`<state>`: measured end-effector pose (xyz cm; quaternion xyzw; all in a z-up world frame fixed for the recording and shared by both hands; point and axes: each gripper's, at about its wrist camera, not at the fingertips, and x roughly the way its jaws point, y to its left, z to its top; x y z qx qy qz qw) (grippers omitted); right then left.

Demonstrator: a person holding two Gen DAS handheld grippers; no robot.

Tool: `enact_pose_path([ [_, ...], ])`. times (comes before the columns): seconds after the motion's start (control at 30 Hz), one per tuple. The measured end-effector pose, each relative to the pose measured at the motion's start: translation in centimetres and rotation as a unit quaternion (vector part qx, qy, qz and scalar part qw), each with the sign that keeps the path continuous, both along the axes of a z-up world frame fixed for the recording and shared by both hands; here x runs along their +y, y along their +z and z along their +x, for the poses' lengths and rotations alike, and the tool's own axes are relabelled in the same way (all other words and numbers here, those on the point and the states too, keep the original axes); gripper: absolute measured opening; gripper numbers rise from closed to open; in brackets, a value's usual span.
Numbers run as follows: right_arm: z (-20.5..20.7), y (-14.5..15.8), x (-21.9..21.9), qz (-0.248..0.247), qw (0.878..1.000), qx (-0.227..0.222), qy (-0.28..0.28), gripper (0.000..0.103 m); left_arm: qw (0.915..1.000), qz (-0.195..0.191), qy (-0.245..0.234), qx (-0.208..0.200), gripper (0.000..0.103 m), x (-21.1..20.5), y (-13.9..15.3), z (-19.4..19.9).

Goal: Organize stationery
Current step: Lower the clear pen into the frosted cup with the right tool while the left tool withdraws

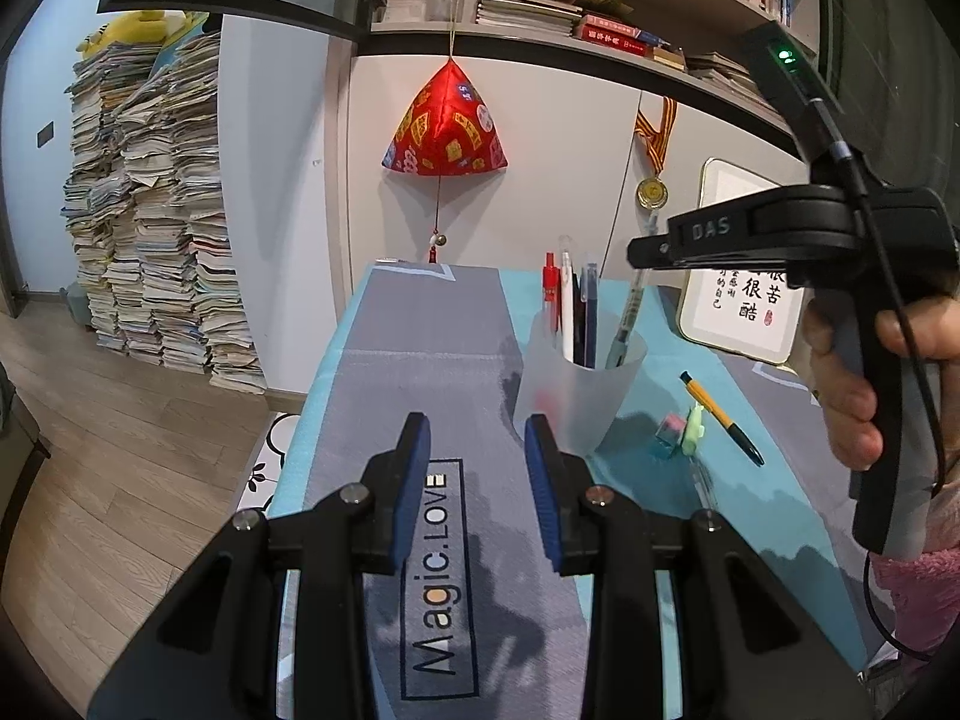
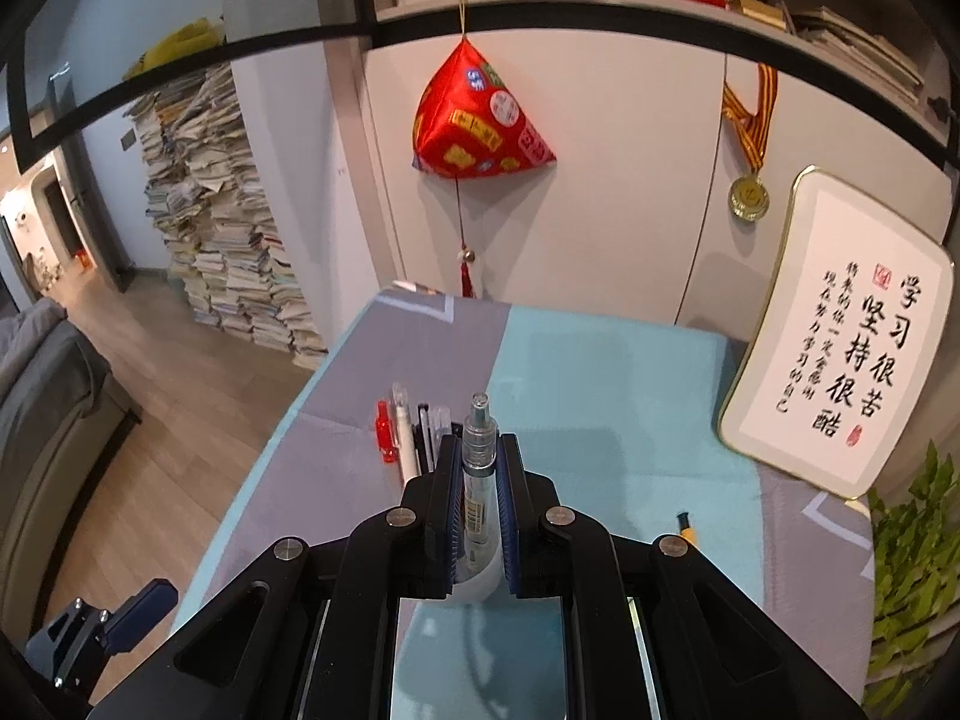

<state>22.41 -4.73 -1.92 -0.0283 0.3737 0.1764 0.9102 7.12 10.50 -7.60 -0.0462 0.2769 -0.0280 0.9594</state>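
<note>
Surface [image 1: 420, 324] cloth: grey and teal blocks, white lines, "Magic.LOVE" print. Cup [image 1: 576, 396] frosted white; pens in it red [image 1: 550, 294], white, dark blue. Loose pen [image 1: 720, 417] yellow with black ends. Both tools black, blue pads [image 1: 414, 480]. Right tool [image 2: 480, 510] pen [image 2: 478, 450] clear, barcode label. Hanging pouch [image 1: 444, 126] red, gold patches.

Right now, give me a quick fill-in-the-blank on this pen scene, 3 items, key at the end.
1. The right hand-held gripper is shut on a clear ____.
2. The frosted cup stands just ahead of the ____ hand-held gripper, whose jaws are open.
3. The yellow pen lies on the ____, outside the cup.

Missing words: pen; left; table
</note>
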Motion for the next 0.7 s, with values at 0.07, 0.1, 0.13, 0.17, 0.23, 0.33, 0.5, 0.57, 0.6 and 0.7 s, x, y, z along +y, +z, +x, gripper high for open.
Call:
enact_pose_path([
  [0.07, 0.1, -0.4, 0.2, -0.004, 1.0, 0.003, 0.003, 0.012, 1.0, 0.0, 0.0, 0.001, 0.03, 0.0, -0.1, 0.0],
  [0.1, 0.1, -0.6, 0.3, -0.006, 1.0, 0.004, 0.005, 0.012, 1.0, 0.0, 0.0, 0.002, 0.03, 0.0, -0.1, 0.0],
  [0.13, 0.1, -0.7, 0.4, -0.007, 1.0, 0.006, 0.006, 0.012, 1.0, 0.0, 0.001, 0.003, 0.03, -0.1, -0.1, 0.0],
  [0.17, 0.1, -0.9, 0.5, -0.009, 1.0, 0.007, 0.005, 0.012, 1.0, 0.0, 0.001, 0.004, 0.03, 0.0, -0.2, 0.0],
  [0.23, 0.3, -1.4, 0.4, -0.012, 1.0, 0.015, 0.002, 0.012, 1.0, -0.001, 0.002, 0.005, 0.03, 0.0, -0.2, 0.1],
  [0.33, 0.6, -1.9, 0.3, -0.009, 1.0, 0.027, -0.001, 0.012, 1.0, -0.004, 0.001, 0.008, 0.03, 0.0, -0.2, 0.1],
  [0.5, 0.8, -2.5, 0.1, -0.002, 0.999, 0.043, 0.0, 0.012, 0.9999, -0.004, 0.0, 0.012, 0.031, -0.3, -0.3, 0.1],
  [0.57, 0.8, -2.5, -0.2, 0.004, 0.999, 0.049, 0.001, 0.012, 0.9999, -0.004, 0.0, 0.013, 0.031, -0.3, -0.4, 0.1],
  [0.6, 0.8, -2.5, -0.2, 0.005, 0.999, 0.05, 0.001, 0.012, 0.9999, -0.004, -0.001, 0.013, 0.031, -0.4, -0.3, 0.2],
  [0.7, 0.4, -2.3, -0.6, 0.009, 0.999, 0.051, 0.004, 0.012, 0.9999, -0.003, 0.0, 0.012, 0.036, -0.4, -0.3, 0.1],
])
